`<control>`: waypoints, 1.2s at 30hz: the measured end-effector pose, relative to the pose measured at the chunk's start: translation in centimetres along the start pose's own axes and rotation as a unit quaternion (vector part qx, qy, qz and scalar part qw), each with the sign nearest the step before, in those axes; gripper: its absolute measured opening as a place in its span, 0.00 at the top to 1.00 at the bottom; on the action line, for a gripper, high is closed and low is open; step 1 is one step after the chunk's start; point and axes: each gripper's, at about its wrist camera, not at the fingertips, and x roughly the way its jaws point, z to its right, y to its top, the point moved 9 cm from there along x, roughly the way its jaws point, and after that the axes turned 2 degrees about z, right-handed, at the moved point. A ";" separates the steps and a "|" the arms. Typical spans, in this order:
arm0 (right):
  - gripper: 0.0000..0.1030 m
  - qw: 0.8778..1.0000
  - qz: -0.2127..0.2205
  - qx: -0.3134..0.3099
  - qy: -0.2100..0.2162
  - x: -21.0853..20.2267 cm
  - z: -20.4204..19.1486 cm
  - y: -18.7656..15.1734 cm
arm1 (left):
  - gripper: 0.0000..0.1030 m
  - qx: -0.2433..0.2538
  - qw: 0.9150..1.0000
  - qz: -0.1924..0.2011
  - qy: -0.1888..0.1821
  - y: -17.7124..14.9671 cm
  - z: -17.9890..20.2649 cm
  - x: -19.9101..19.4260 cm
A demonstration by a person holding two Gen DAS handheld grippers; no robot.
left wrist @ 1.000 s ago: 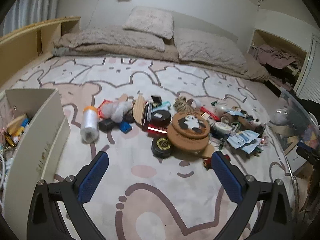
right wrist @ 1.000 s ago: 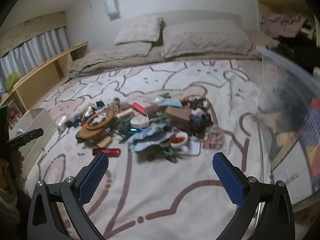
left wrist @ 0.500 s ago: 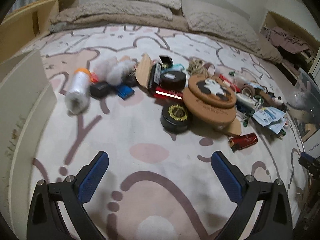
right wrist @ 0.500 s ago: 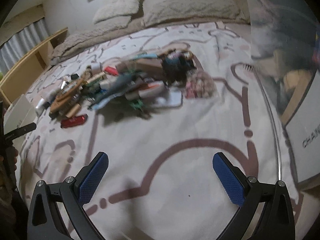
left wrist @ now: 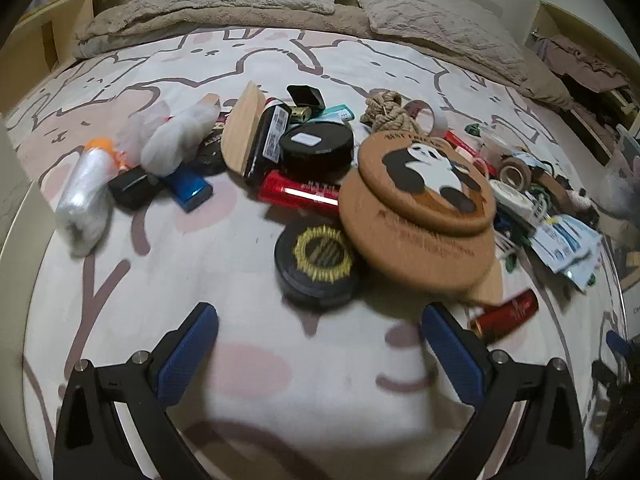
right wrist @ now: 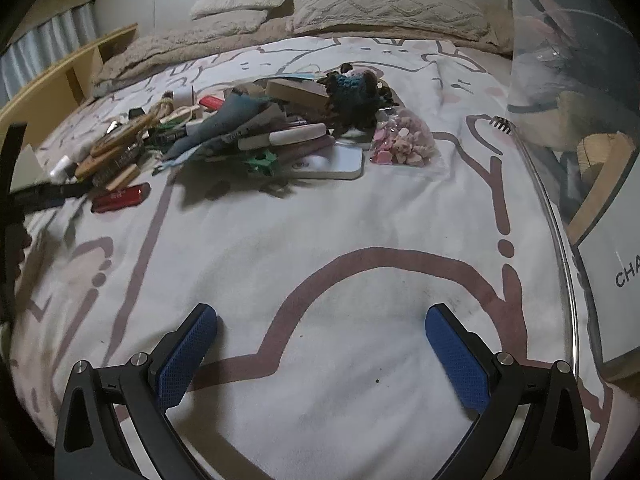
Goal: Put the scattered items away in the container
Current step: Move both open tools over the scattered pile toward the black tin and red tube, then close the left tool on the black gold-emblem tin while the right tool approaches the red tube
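Observation:
Scattered items lie in a pile on the patterned bedspread. In the left wrist view my left gripper (left wrist: 318,320) is open and empty, just short of a black round tin with a gold emblem (left wrist: 318,260). Behind the tin are stacked panda cork coasters (left wrist: 428,176), a red tube (left wrist: 300,192) and a blue lighter (left wrist: 188,188). A red case (left wrist: 508,314) lies by the right finger. My right gripper (right wrist: 320,320) is open over bare bedspread, well short of the white case (right wrist: 336,162) and pink sweets bag (right wrist: 404,144). The clear plastic container (right wrist: 568,80) stands at its right.
A roll of plastic bags with an orange cap (left wrist: 86,188) lies left of the pile. A white box edge (left wrist: 12,232) borders the far left. Pillows (right wrist: 384,8) and a blanket sit at the bed's head. A wooden shelf (right wrist: 60,76) runs along the left.
Both grippers have dropped lower and come closer to the pile. The black tin now sits just ahead of the left fingers. Both stay open.

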 end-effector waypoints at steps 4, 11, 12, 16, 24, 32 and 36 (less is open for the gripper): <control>0.00 1.000 0.001 -0.008 -0.014 0.2 -0.1 0.0 | 0.00 0.016 1.000 -0.001 0.013 1.1 0.0 1.1; 0.00 0.999 -0.006 -0.023 -0.038 0.6 -0.5 0.1 | 0.09 0.062 0.998 0.005 0.019 1.6 0.1 2.2; 0.00 0.999 -0.007 -0.027 -0.038 0.7 -0.7 0.2 | 0.09 0.067 0.998 0.008 0.019 1.5 0.2 2.2; 0.00 0.998 -0.013 -0.053 -0.029 0.9 -2.1 0.6 | 0.23 0.065 0.998 0.018 0.009 1.6 0.2 2.0; 0.00 0.991 -0.021 -0.101 0.089 -0.2 -9.7 3.6 | 0.52 0.090 0.996 0.002 -0.016 1.4 -0.1 1.0; 0.00 0.976 -0.066 -0.169 0.119 1.8 -18.1 6.2 | 0.52 0.097 0.995 -0.004 -0.024 0.1 -0.7 -0.1; 0.00 0.974 -0.092 -0.178 0.110 3.1 -20.0 6.2 | 0.52 0.097 0.995 -0.009 -0.031 -0.7 -1.0 -0.9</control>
